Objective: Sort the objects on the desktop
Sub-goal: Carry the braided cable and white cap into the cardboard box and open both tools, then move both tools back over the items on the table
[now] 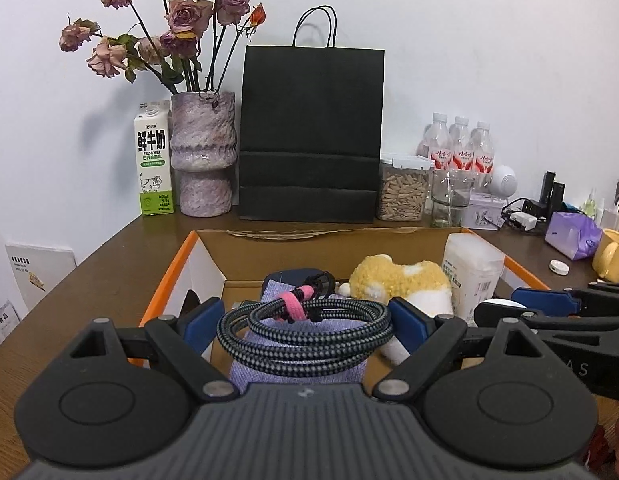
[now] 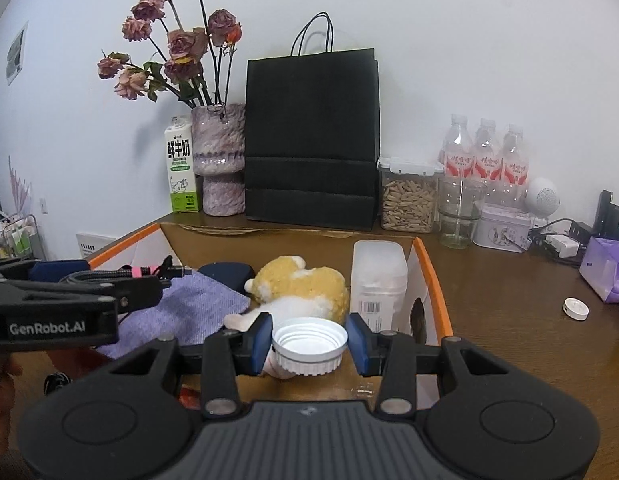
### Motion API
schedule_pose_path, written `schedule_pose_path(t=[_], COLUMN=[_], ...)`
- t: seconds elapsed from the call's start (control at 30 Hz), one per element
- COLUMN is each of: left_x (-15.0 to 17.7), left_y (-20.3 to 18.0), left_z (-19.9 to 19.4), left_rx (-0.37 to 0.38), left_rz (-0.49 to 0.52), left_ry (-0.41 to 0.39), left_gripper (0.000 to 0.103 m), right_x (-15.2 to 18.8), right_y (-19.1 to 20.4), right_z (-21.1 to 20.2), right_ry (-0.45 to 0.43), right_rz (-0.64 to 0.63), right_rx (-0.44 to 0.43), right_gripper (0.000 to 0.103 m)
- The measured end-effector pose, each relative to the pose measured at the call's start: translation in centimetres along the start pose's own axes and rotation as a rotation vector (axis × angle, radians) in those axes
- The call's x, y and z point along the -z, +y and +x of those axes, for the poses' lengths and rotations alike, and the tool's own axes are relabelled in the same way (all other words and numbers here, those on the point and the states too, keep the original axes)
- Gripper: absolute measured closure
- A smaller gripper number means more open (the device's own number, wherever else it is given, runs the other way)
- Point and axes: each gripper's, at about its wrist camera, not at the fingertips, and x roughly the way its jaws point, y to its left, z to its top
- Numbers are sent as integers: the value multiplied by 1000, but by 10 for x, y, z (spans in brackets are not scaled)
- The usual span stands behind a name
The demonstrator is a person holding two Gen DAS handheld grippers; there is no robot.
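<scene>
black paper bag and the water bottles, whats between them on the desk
In both wrist views a clear lidded container of seeds stands between the black paper bag and the water bottles.

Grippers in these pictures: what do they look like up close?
Each gripper, left gripper and right gripper, is matte black plastic with a ribbed grey base, two round black discs, silver pivot pins and blue pads on its fingers. The left gripper's side carries white "GenRobot.AI" lettering. No cables or sleeves show.
</scene>
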Motion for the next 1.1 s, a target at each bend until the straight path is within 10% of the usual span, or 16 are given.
schedule_pose_path(t=[0.27, 1.1], left_x=[1, -2], left_y=[-3, 2], left_z=[-7, -12], left_rx=[-71, -76], left_rz=[15, -1], left_ry=[-57, -64], left_gripper=[0, 0], right_x=[2, -4], right_y=[-5, -1], right_z=[-10, -21], right_ry=[-47, -73], right_rz=[37, 22], right_rx=[8, 14], right_gripper=[0, 0])
